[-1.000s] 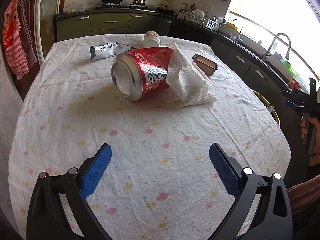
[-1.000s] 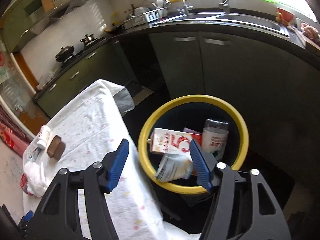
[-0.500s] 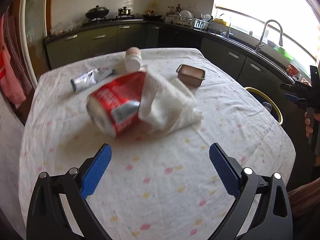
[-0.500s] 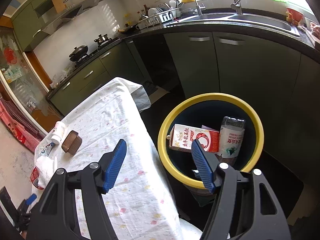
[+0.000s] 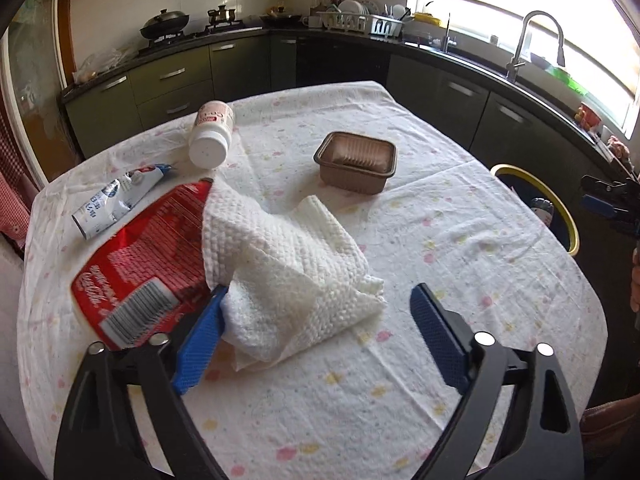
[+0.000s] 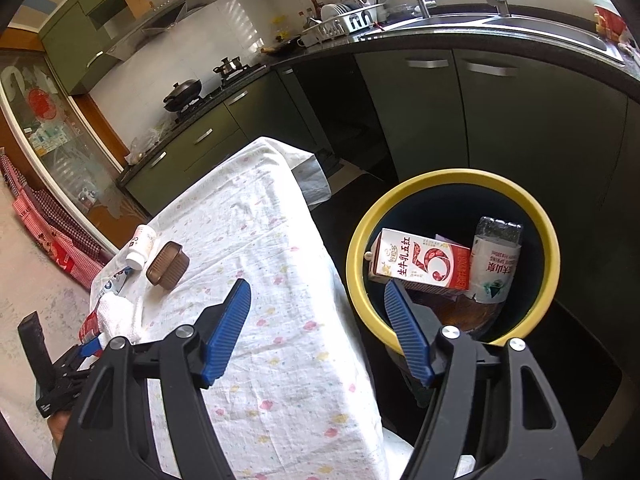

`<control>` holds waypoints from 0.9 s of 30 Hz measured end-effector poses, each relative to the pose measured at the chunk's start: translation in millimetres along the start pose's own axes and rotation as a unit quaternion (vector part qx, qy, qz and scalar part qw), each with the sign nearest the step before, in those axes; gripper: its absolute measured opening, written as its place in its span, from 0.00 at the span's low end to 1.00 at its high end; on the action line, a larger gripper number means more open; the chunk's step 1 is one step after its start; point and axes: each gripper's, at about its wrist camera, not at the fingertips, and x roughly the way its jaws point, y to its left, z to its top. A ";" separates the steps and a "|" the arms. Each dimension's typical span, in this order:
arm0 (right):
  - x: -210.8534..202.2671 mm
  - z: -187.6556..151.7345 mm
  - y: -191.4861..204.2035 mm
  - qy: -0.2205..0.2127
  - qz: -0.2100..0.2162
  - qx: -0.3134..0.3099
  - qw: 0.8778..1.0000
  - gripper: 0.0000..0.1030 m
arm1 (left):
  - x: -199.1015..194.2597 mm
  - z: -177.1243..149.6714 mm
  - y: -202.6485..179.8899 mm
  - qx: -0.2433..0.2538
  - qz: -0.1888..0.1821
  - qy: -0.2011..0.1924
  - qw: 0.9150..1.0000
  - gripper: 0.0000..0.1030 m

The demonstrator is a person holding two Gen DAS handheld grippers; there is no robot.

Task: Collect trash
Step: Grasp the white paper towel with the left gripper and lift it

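Note:
A crumpled white paper towel (image 5: 288, 268) lies on the table between the open jaws of my left gripper (image 5: 320, 304). Its left finger (image 5: 200, 336) sits between the towel and a red cola can (image 5: 140, 264) lying on its side. A squeezed tube (image 5: 116, 200), a white bottle (image 5: 212, 136) on its side and a brown plastic tray (image 5: 356, 162) lie farther back. My right gripper (image 6: 316, 300) is open and empty, hovering at the table's edge beside the yellow-rimmed bin (image 6: 360, 248). The bin holds a milk carton (image 6: 420, 260) and a plastic bottle (image 6: 496, 264).
The table wears a white flowered cloth (image 5: 400, 380). The bin also shows at the right in the left wrist view (image 5: 568, 216). Dark green kitchen cabinets (image 6: 500, 120) and a sink counter run behind the bin. The towel, can and tray show small in the right wrist view (image 6: 120, 308).
My left gripper has moved forward and down onto the paper towel, which now lies between its fingers. My right gripper has drawn back from over the bin toward the table.

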 end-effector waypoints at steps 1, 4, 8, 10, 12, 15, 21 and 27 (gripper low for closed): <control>1.2 -0.4 -0.9 0.001 0.002 0.002 1.000 0.64 | 3.9 0.0 -0.8 -0.001 0.000 0.006 1.000 0.76; 5.2 -1.6 -3.2 0.006 0.004 0.005 1.000 0.64 | 16.5 -2.5 0.3 -0.006 -0.004 0.027 1.000 0.63; 8.7 -2.9 -4.7 0.011 0.006 0.008 1.000 0.64 | 21.9 -2.0 0.7 -0.004 0.001 0.029 1.000 0.62; 9.7 -3.2 -5.1 0.012 0.008 0.009 1.000 0.64 | 23.1 -0.9 -0.7 -0.001 0.009 0.029 1.000 0.56; 9.5 -3.1 -5.6 0.011 0.009 0.009 1.000 0.64 | 24.3 1.0 -4.4 0.007 0.015 0.029 0.999 0.45; 9.3 -4.1 -6.7 0.011 0.011 0.010 1.000 0.64 | 22.0 4.0 -5.8 0.003 -0.002 0.028 1.000 0.18; 3.5 -3.3 -8.8 0.004 0.013 0.012 1.000 0.64 | 1.4 8.8 -16.2 0.007 -0.021 0.003 1.000 0.15; 0.8 -4.6 -11.3 0.004 0.018 0.016 1.000 0.64 | -28.0 17.2 -35.7 0.026 -0.029 -0.024 0.999 0.15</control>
